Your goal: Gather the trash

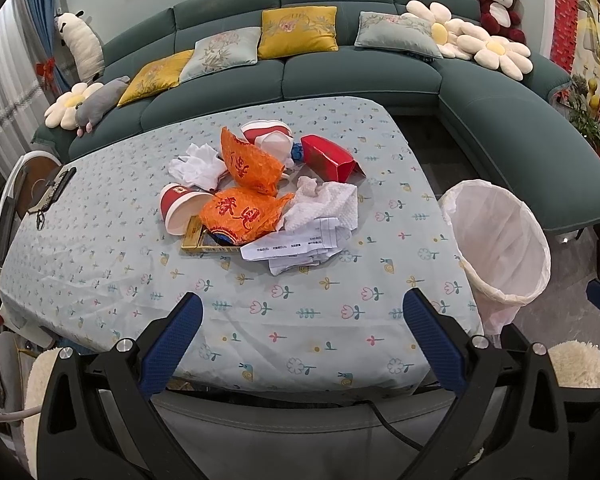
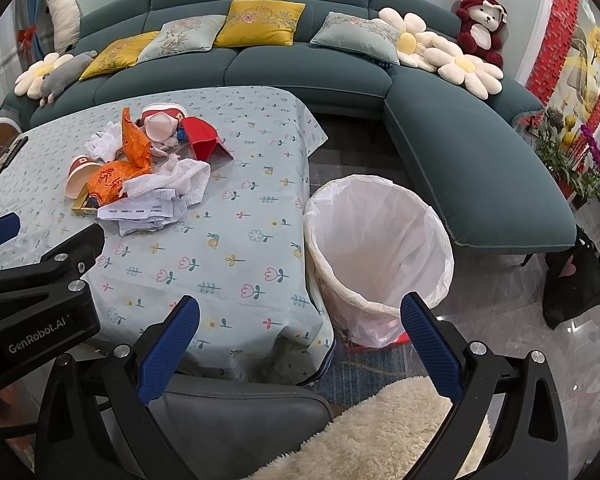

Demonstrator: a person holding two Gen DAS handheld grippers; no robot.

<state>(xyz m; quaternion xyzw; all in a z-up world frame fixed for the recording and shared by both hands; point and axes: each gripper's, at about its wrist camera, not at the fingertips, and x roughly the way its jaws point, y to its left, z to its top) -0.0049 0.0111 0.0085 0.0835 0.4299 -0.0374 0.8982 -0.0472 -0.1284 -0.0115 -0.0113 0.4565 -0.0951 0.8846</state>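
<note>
Fingers of left gripper (image 1: 302, 322) and right gripper (image 2: 300, 326) spread wide, holding nothing. Trash pile (image 1: 260, 192) lies mid-table (image 1: 100, 264); lined bin (image 2: 376, 256) stands beside the table's right edge.

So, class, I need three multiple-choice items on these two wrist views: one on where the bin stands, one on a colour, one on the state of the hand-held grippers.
1. Where is the trash bin?
A. On the table
B. On the floor beside the table
C. On the sofa

2. What colour are the crumpled plastic bags in the trash pile?
A. Orange
B. Green
C. Black

3. How are the left hand-held gripper and right hand-held gripper?
A. Both shut on paper
B. One holds a cup
C. Both open, empty

Answers:
1 B, the bin stands by the table's edge, near the sofa.
2 A, both bags look bright orange.
3 C, their fingers stand wide apart with nothing between.
</note>
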